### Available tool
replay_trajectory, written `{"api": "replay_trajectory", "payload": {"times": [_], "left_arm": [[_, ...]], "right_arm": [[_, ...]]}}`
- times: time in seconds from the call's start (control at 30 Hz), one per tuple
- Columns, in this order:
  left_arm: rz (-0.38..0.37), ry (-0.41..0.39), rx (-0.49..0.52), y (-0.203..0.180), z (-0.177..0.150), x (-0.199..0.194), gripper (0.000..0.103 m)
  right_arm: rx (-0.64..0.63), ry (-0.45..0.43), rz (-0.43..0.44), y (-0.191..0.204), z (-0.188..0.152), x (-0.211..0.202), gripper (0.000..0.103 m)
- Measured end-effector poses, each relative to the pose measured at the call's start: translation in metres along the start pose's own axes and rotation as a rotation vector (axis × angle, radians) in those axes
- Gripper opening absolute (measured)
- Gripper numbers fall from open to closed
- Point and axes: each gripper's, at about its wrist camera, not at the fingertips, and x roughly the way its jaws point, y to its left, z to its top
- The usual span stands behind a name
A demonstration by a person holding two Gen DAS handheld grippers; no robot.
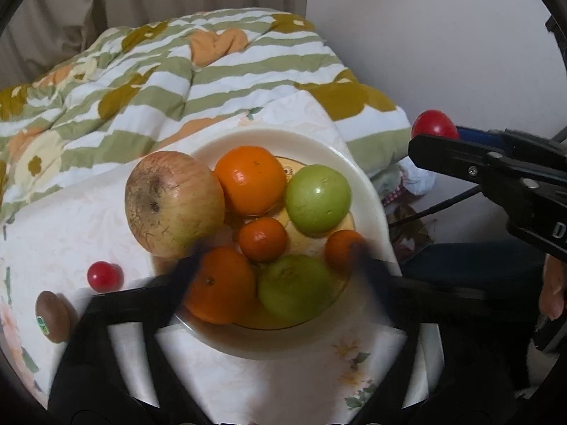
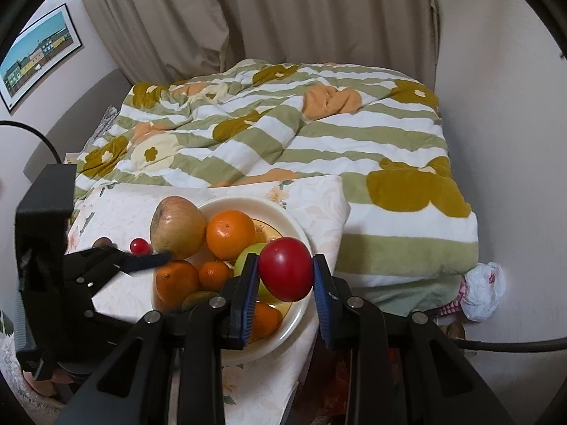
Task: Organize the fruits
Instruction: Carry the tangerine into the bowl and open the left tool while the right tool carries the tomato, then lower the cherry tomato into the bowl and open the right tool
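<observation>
The left gripper (image 1: 276, 251) hangs over the plate (image 1: 368, 191), its fingers (image 1: 187, 276) spread wide and blurred, with nothing pinched between them. Between those fingers sit a small mandarin (image 1: 263, 239), a large orange (image 1: 219, 285) against the left finger, a green fruit (image 1: 296, 288) and another small orange fruit (image 1: 342, 249) by the right finger. Just beyond the fingertips lie a big blotchy apple (image 1: 173, 203), a bright orange (image 1: 250, 180) and a green apple (image 1: 318, 199), all heaped on the same plate.

Off to the left of the fingers, on the floral cloth (image 1: 71, 219), a little red cherry tomato (image 1: 102, 276) rests beside a brown kiwi (image 1: 53, 315); the kiwi carries a small green and white sticker, too tiny to read.

The right gripper (image 2: 286, 270) is clamped on a red tomato (image 2: 286, 269), its blue-padded fingers (image 2: 248, 297) pinching it from both sides, held above the plate's near right edge. In the left view white letters, "D" and part of another, show on the right gripper's black body; the rest is cut off.

Beyond all fingers spreads the bed's striped quilt (image 2: 319, 148). A framed picture (image 2: 39, 56) of coloured houses hangs on the wall, far left.
</observation>
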Motion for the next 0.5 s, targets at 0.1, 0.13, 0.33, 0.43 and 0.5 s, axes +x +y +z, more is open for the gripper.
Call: {"api": "replay_trajectory", "payload": {"times": [0.1,0.13,0.33,0.43,0.5], "left_arm": [[-0.003,-0.010,0.002,-0.001,-0.001,-0.009,0.103],[0.000,-0.010,0.008,-0.001,-0.002,-0.011,0.103],[0.022,-0.031,-0.008,0.007,-0.008,-0.033,0.103],[0.066,-0.049,-0.029,0.018,-0.010,-0.050,0.103],[0.095,-0.064,-0.037,0.025,-0.013,-0.060,0.103]], "right_arm": [[0.013,-0.007,-0.011,-0.002,-0.001,-0.006,0.027],[0.015,-0.010,-0.014,-0.002,-0.001,-0.007,0.027],[-0.004,-0.023,-0.010,0.002,0.001,-0.013,0.027],[-0.032,-0.027,0.009,0.012,0.004,-0.013,0.027],[-0.051,-0.029,0.023,0.018,0.005,-0.010,0.027]]}}
